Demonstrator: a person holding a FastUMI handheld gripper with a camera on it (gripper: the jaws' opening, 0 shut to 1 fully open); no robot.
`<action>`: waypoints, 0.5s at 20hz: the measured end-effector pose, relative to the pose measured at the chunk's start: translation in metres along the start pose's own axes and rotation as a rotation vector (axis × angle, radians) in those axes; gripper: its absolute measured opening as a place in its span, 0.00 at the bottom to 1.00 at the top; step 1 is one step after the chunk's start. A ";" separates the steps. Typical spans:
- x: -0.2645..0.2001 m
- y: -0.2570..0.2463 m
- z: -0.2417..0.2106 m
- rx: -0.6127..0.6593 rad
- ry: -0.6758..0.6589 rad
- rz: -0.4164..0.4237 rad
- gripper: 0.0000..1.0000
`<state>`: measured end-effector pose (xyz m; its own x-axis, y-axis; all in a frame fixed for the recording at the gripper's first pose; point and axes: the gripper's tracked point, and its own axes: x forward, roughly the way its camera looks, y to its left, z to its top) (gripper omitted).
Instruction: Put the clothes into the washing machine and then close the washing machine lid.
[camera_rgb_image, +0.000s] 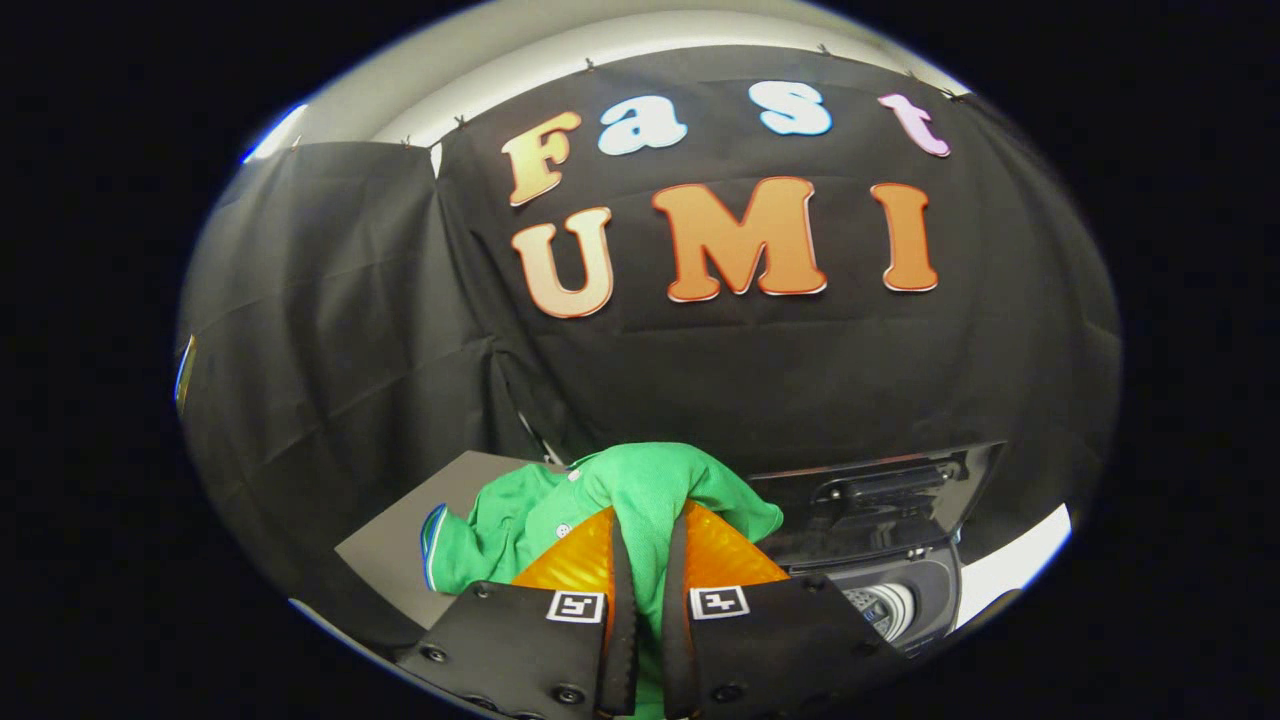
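A green garment (560, 515) with white buttons and a blue-trimmed edge is bunched between my two fingers and drapes to the left over a grey table (395, 560). My gripper (648, 530) is shut on a fold of that cloth, lifted above the table. To the right of the fingers stands the washing machine (915, 590), its dark lid (875, 500) raised upright, with the pale drum opening (885, 607) showing just below it.
Black cloth walls close the booth behind and to the left. The grey table's far corner lies to the left of the garment. A white strip of floor or wall shows to the right of the machine.
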<state>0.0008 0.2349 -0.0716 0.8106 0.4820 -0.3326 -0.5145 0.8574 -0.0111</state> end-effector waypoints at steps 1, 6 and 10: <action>-0.004 -0.011 0.004 0.005 -0.008 -0.019 0.18; -0.022 -0.061 0.017 0.028 -0.044 -0.103 0.18; -0.036 -0.101 0.019 0.064 -0.059 -0.167 0.18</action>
<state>0.0293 0.1342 -0.0406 0.8992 0.3405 -0.2748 -0.3544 0.9351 -0.0010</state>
